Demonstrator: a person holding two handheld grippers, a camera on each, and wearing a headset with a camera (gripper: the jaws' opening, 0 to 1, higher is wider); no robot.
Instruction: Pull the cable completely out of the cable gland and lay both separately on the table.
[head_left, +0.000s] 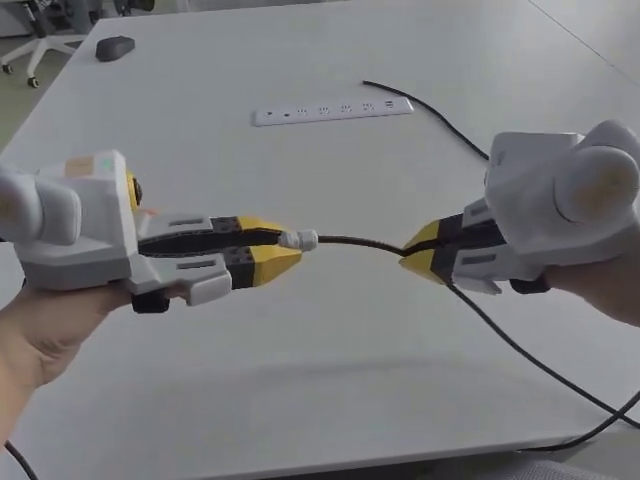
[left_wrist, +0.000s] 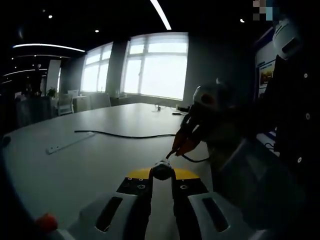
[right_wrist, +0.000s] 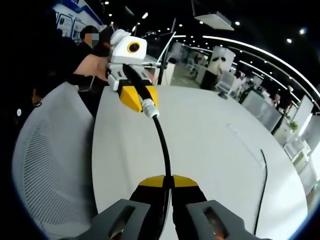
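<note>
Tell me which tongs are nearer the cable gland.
Left. The left tongs are clamped on the cable gland itself. The right tongs grip the black cable a short way along from it, with bare cable showing between them.

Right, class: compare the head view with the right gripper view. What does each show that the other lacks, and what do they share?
Head view: a dark computer mouse at the far corner of the table, and the right gripper from outside, with its white housing. Right gripper view: a grey mesh chair back and ceiling lights. Shared: the left gripper shut on the white cable gland, the black cable running from it into the right gripper's jaws, and the white table.
</note>
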